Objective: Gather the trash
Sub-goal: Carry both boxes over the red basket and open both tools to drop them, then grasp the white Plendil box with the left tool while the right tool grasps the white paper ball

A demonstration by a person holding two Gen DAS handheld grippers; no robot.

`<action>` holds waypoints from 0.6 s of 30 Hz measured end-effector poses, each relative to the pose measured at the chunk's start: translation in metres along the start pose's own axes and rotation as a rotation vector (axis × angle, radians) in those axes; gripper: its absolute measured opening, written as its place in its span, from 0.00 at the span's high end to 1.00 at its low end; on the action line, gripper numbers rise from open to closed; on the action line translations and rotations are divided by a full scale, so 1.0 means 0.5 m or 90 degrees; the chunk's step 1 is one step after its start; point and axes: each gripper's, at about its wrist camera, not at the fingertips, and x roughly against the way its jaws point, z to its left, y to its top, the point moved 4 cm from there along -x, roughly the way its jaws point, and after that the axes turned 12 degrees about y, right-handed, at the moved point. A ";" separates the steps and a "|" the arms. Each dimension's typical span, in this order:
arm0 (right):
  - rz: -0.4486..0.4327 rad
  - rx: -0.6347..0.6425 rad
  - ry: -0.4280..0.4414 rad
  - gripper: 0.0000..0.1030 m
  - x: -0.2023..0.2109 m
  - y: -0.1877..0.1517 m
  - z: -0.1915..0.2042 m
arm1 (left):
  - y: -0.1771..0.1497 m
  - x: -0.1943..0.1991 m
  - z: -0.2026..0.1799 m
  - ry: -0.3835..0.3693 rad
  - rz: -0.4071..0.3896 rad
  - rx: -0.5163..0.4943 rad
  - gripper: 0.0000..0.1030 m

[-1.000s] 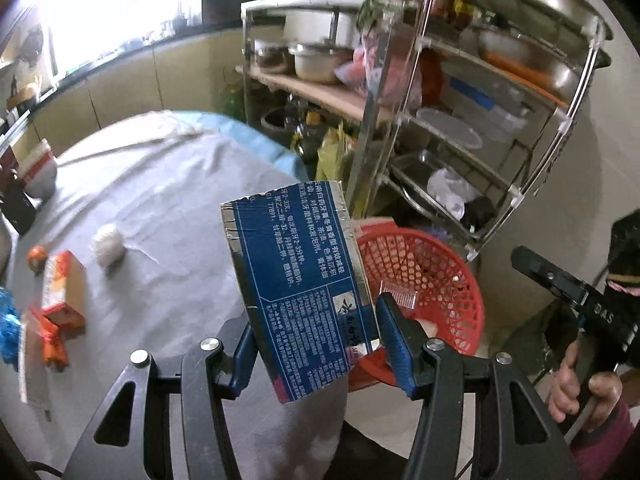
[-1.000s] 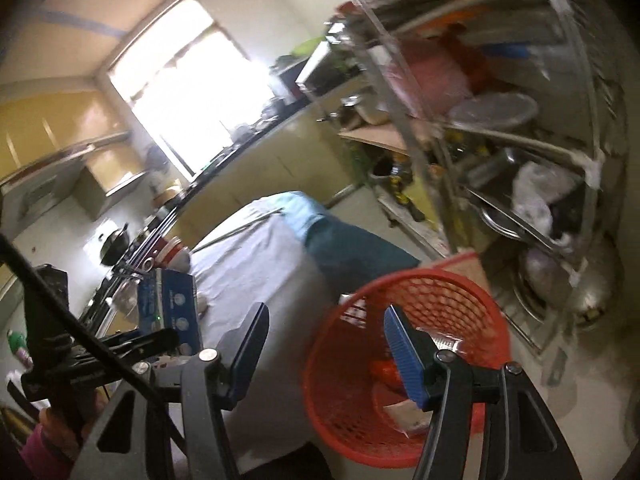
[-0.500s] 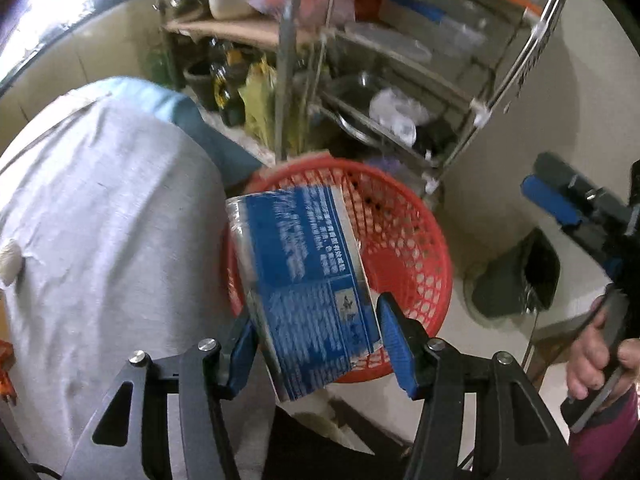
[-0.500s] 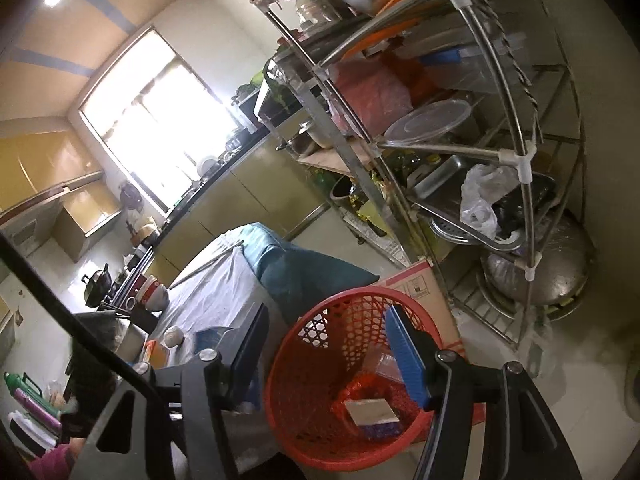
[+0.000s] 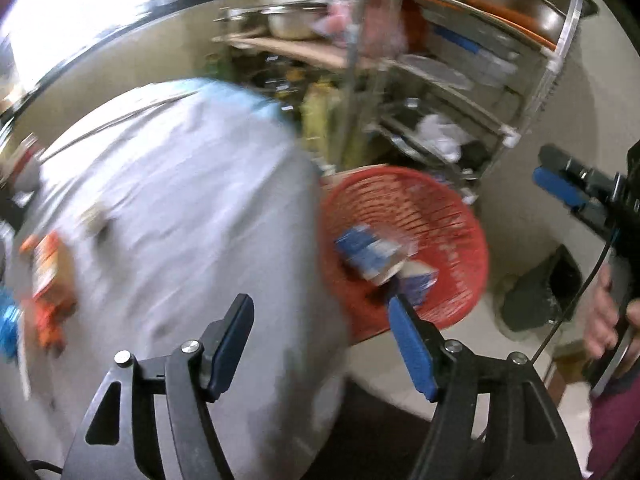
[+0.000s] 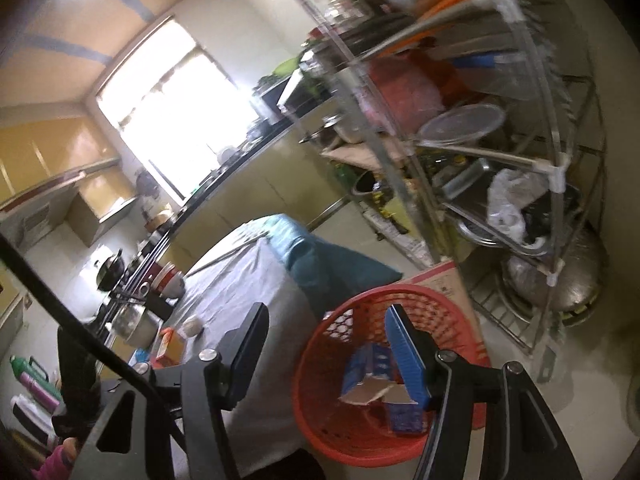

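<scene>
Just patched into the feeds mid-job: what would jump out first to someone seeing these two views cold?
The red basket on the floor beside the grey-clothed table grabs the eye first, with a blue carton lying inside it. Next, the left tool, its jaws just opened and nothing between them, over the table edge. Behind the basket, a metal rack crammed with pans and lids.

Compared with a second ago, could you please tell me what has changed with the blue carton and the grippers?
The left gripper has just been opening and let the blue carton go; it now lies in the red basket, with nothing between the jaws. The left wrist view swung back over the table. The right gripper stays open and empty above the basket.
</scene>
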 end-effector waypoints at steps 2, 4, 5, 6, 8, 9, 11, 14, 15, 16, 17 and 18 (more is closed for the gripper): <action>0.015 0.010 0.013 0.37 -0.020 -0.007 0.020 | -0.052 0.012 0.080 0.033 0.014 0.057 0.31; 0.039 0.022 0.027 0.37 -0.053 -0.018 0.049 | -0.097 0.022 0.146 0.068 0.026 0.108 0.31; 0.053 0.027 0.035 0.37 -0.071 -0.025 0.063 | -0.116 0.028 0.175 0.082 0.028 0.130 0.31; 0.065 0.030 0.041 0.37 -0.087 -0.030 0.074 | -0.140 0.037 0.215 0.103 0.028 0.160 0.31; 0.094 0.037 0.060 0.37 -0.128 -0.047 0.110 | -0.186 0.059 0.286 0.143 0.025 0.218 0.31; 0.106 0.039 0.071 0.37 -0.146 -0.055 0.127 | -0.206 0.071 0.323 0.161 0.022 0.247 0.31; 0.133 0.050 0.092 0.37 -0.183 -0.073 0.167 | -0.244 0.093 0.401 0.200 0.019 0.305 0.31; 0.168 0.071 0.116 0.37 -0.230 -0.102 0.223 | -0.278 0.112 0.472 0.238 0.012 0.355 0.31; 0.179 0.074 0.126 0.37 -0.243 -0.112 0.241 | -0.289 0.117 0.498 0.249 0.011 0.372 0.31; 0.188 0.077 0.132 0.37 -0.253 -0.121 0.255 | -0.300 0.121 0.521 0.254 0.011 0.390 0.31; 0.198 0.084 0.137 0.37 -0.262 -0.131 0.271 | -0.304 0.121 0.536 0.255 0.010 0.401 0.31; 0.206 0.091 0.141 0.37 -0.269 -0.140 0.283 | -0.311 0.126 0.545 0.253 0.008 0.412 0.31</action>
